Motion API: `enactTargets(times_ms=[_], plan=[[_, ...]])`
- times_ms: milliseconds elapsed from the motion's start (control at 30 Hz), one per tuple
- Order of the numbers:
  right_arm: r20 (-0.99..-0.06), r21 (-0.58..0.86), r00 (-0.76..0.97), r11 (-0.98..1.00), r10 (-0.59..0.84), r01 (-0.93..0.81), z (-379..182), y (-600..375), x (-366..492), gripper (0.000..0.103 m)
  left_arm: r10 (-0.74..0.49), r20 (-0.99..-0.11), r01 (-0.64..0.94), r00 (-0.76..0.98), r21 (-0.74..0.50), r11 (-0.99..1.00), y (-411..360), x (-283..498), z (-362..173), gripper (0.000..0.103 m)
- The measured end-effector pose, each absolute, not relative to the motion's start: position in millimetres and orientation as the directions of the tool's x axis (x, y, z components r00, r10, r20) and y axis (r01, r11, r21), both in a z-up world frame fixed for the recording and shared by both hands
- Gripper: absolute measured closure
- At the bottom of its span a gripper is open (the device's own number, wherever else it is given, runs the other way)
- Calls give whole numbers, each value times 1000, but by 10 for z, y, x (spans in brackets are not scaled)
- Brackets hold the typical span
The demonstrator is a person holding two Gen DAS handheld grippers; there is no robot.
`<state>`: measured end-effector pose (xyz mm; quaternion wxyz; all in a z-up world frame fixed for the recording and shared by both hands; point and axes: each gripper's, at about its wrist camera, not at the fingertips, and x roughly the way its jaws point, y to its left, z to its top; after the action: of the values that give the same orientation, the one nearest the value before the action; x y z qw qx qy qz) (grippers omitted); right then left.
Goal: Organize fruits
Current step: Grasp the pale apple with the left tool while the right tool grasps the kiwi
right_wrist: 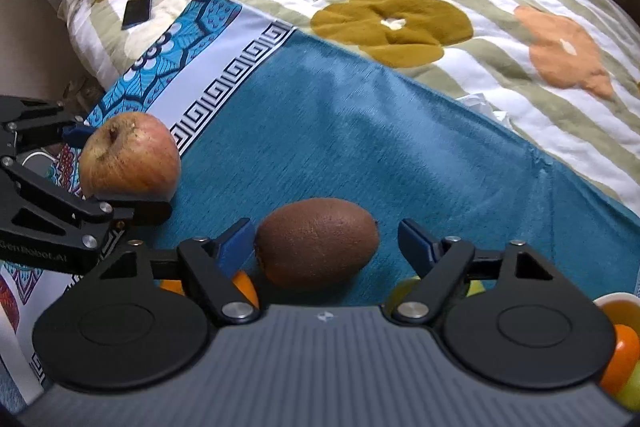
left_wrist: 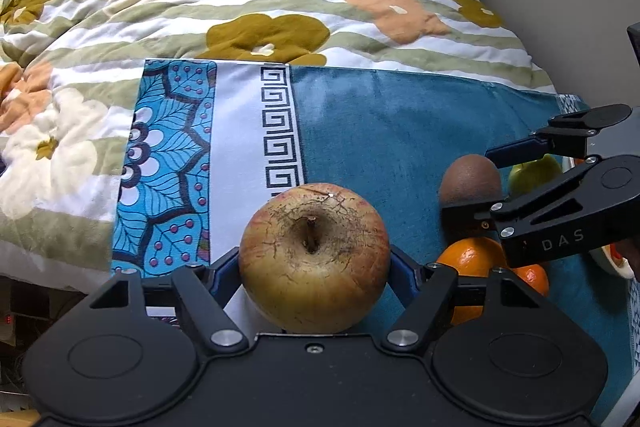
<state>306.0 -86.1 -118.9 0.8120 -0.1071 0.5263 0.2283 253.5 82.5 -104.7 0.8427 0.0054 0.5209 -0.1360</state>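
Left tool (left_wrist: 315,263): pinching the apple (left_wrist: 315,257) | Right tool (right_wrist: 326,241): spread wide, holding nothing | Kiwi (right_wrist: 317,242): on the blue cloth (right_wrist: 360,131) on the bed, at your right tool's 12 o'clock between its fingers, long side lying 9 to 3 | Your right tool is nearer.

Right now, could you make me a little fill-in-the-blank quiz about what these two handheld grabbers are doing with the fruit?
1. The left gripper has its jaws shut on the ____.
2. The right gripper has open jaws on either side of the brown ____.
3. Both fruits are over a cloth whose plain part is coloured ____.
4. The bedspread behind is printed with ____.

Missing words: apple; kiwi; blue; flowers
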Motion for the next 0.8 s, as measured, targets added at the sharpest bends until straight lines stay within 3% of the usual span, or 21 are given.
enactTargets(times_ms=[400,500,800], plan=[[-913,64,323,871,248,-488,-1230,-850,3058,12,-198,-878,220,435,-109,969,920,2454,-1018,26],[-911,84,315,869,265,-487,-1242,-857,3062,20,-191,-875,213,444,-104,971,912,2421,-996,26],[-876,87,389,888,283,-451,-1080,-936,2967,22,-126,-831,170,542,-38,985,861,2190,-755,26]])
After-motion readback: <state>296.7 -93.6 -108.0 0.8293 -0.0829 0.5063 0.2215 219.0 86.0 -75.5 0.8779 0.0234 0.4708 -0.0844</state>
